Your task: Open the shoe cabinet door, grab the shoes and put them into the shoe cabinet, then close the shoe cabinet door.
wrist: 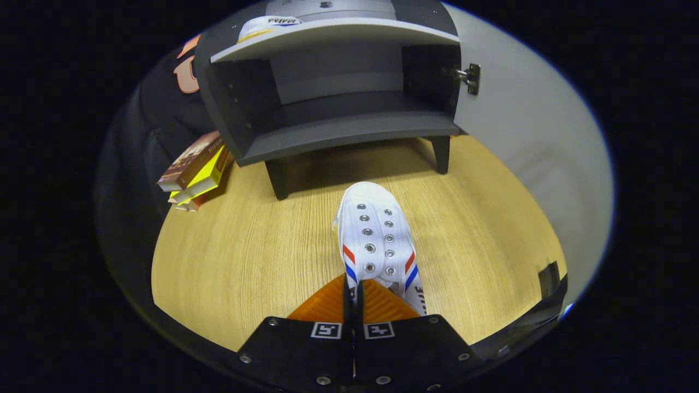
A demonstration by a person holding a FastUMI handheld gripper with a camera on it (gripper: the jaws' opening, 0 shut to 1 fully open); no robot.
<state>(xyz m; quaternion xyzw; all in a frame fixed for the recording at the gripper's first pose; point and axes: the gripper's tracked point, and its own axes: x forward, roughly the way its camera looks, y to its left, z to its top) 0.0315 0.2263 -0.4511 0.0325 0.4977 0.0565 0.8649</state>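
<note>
My gripper [353,292] pinches the shoe [375,240] before the open cabinet [333,128], second shoe [270,26] on top, books [194,172] at its left.

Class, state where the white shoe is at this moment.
In the gripper view, the white shoe is pinched at its heel end between the closed fingers, toe pointing toward the open shoe cabinet.

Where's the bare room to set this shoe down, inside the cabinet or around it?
The cabinet's lower compartment, between its side walls under the shelf, is bare. Wood tabletop lies free either side of the white shoe pinched in the gripper. Crowded: books beside the cabinet's left leg, another shoe on the shelf, open door at right.
</note>
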